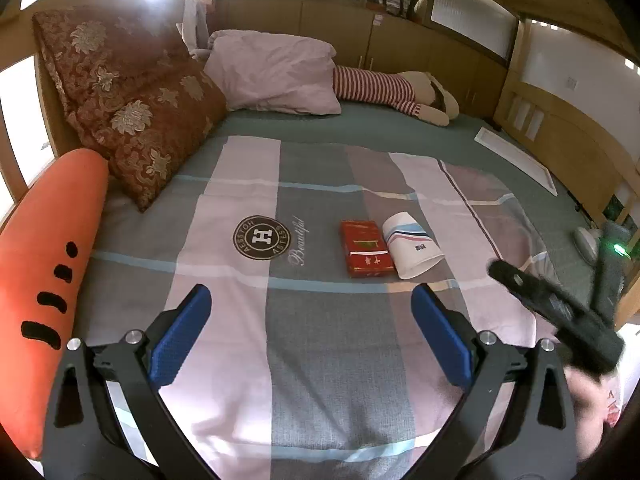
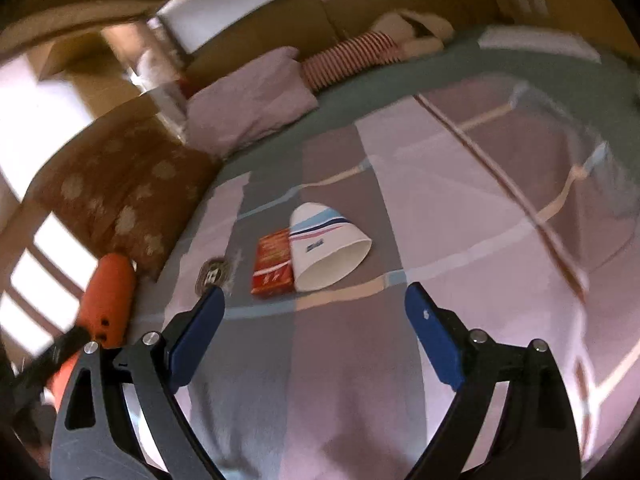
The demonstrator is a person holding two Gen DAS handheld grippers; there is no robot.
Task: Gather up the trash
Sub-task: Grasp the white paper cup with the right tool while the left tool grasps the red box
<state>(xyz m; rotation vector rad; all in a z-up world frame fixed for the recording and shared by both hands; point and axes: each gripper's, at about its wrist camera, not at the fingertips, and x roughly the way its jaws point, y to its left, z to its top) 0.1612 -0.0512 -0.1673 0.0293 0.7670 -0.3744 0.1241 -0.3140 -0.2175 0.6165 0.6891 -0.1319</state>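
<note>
A white paper cup [image 1: 412, 246] with blue and pink stripes lies on its side on the plaid bedspread, touching a flat red carton [image 1: 365, 249] to its left. My left gripper [image 1: 311, 312] hovers open above the bedspread, short of both, with nothing between its blue pads. In the right wrist view the cup [image 2: 326, 248] and the red carton [image 2: 272, 264] lie just beyond my right gripper [image 2: 314, 312], which is wide open and holds nothing. The right gripper's black body [image 1: 560, 316] shows blurred at the right edge of the left wrist view.
Brown floral cushions [image 1: 132, 108], a pale pink pillow [image 1: 276, 72] and a striped plush toy [image 1: 384, 88] lie at the head of the bed. An orange carrot-shaped cushion [image 1: 48, 264] lies along the left edge. A white flat panel [image 1: 516, 158] rests at the far right.
</note>
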